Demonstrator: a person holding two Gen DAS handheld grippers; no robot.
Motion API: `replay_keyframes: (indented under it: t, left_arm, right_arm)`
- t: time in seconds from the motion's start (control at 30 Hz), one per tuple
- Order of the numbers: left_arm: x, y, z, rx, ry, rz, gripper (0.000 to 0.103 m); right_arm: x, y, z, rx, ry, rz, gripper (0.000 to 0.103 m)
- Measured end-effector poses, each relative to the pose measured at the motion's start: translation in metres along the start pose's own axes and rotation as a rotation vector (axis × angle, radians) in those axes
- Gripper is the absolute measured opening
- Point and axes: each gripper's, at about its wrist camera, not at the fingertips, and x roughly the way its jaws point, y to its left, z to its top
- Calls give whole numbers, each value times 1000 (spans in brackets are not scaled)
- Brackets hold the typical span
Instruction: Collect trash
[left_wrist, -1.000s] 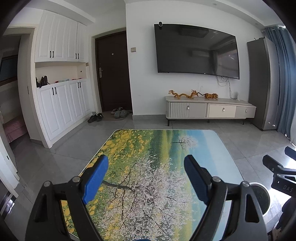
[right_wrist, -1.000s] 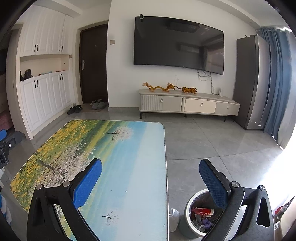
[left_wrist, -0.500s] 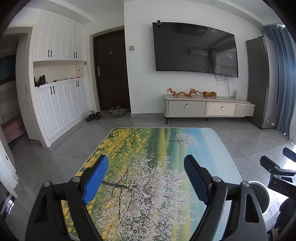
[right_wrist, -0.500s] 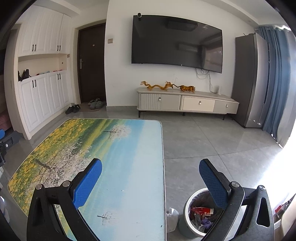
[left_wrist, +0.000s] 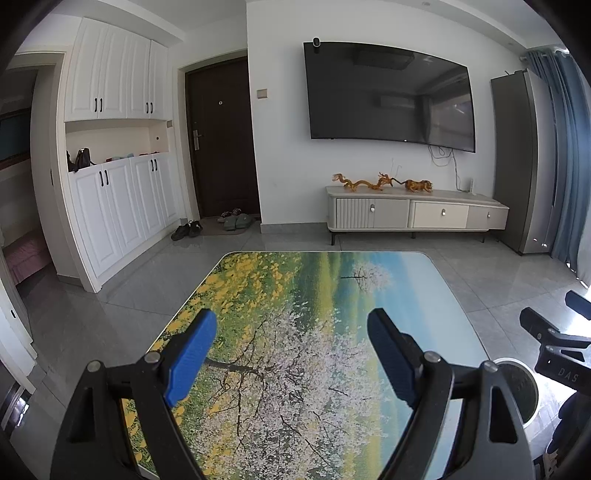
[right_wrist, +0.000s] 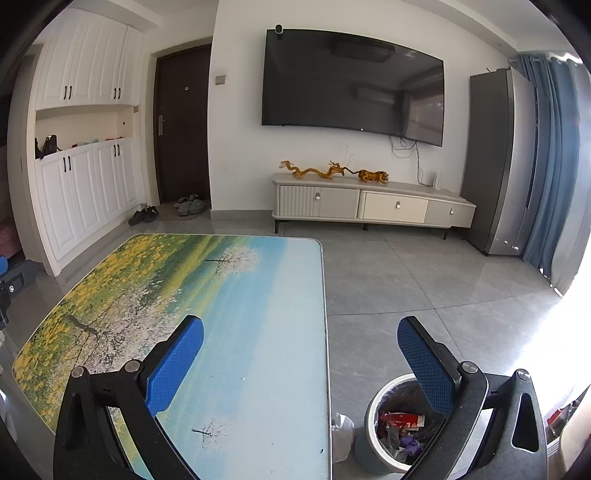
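Judging from how things lie, the main risk is a wasted or clumsy move: no loose trash shows on the table (right_wrist: 258, 332), so reaching down with either tool could only scrape the printed landscape surface. A second risk sits at the lower right of the right wrist view, where the trash bin (right_wrist: 373, 443) stands on the floor just beside the table's right edge; a careless swing of the right gripper (right_wrist: 299, 365) could knock its rim and spill the wrappers (right_wrist: 400, 421) already inside. A white crumpled bag (right_wrist: 341, 428) lies between bin and table and may be missed, since it sits low.

Both tools are spread wide. The left gripper (left_wrist: 291, 354), at the lower centre of its view, hangs over the blossom-tree part of the tabletop with nothing between its blue pads (left_wrist: 190, 354) and touching nothing. The right gripper is equally wide and empty, one pad over the table, the other above the bin's mouth.
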Motion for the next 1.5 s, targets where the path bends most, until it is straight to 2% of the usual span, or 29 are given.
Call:
replay_keyframes:
  t: [1.0,1.5]
  left_arm:
    - [9,8,-7,-6,39,-13,83]
    - [10,7,-8,-3,30,-32,83]
  right_arm:
    - [-1,-1,-1,4,-4,-21,103]
    - [-5,0,2,-5,-23,-53,103]
